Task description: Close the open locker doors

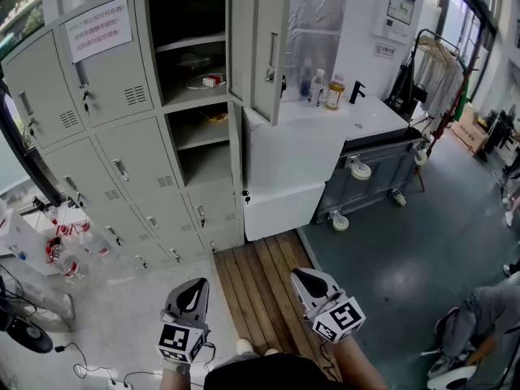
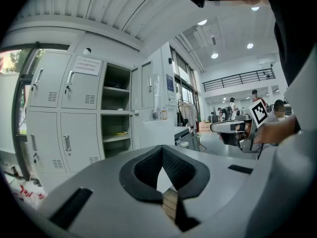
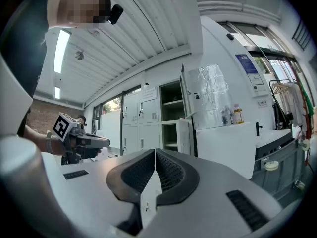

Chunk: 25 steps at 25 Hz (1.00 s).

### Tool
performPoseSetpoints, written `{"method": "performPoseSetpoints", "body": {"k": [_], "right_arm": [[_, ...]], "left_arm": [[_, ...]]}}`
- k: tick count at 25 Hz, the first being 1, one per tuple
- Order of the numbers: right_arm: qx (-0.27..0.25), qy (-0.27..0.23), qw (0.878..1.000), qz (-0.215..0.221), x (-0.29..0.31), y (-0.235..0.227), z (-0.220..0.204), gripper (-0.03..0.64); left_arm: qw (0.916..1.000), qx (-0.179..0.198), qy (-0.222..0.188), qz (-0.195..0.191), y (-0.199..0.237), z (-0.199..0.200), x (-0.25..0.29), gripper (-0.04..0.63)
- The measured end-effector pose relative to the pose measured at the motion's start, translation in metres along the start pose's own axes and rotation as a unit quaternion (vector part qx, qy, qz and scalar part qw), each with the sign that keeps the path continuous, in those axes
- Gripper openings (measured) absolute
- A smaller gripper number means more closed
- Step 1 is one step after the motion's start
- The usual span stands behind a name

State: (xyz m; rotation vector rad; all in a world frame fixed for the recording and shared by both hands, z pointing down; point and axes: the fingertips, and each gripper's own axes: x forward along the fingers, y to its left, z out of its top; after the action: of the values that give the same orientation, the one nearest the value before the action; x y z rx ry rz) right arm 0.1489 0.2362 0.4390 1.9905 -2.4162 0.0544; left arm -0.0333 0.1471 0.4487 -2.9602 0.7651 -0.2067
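While left gripper (image 1: 192, 292) and right gripper (image 1: 310, 281) sit low in frame, jaws clenched on nothing, the open locker doors (image 1: 270, 49) stand upper centre. Thin sheet metal, light, rigid; push the free edge by the handle. Lower door possibly edge-on, unclear.

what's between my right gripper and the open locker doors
Only bare wooden floor slats lie between the right gripper and the open locker doors, as the head view shows.
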Motion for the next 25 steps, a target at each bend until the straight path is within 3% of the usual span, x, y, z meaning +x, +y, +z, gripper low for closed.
{"method": "performPoseSetpoints", "body": {"k": [14,17,25], "right_arm": [[-0.015,0.009,1.000,-0.011,0.043,0.011,0.004,0.037],[-0.004,0.006,1.000,-0.021,0.046,-0.004,0.008,0.037],[0.018,-0.015,0.999,-0.026,0.096,-0.070,0.013,0.037]], "left_arm": [[0.9998,-0.018,0.000,0.004,0.053,-0.029,0.003,0.017],[0.9993,-0.035,0.005,-0.006,0.054,-0.031,0.011,0.017],[0.9996,-0.015,0.021,0.014,0.086,-0.035,0.056,0.017]]}}
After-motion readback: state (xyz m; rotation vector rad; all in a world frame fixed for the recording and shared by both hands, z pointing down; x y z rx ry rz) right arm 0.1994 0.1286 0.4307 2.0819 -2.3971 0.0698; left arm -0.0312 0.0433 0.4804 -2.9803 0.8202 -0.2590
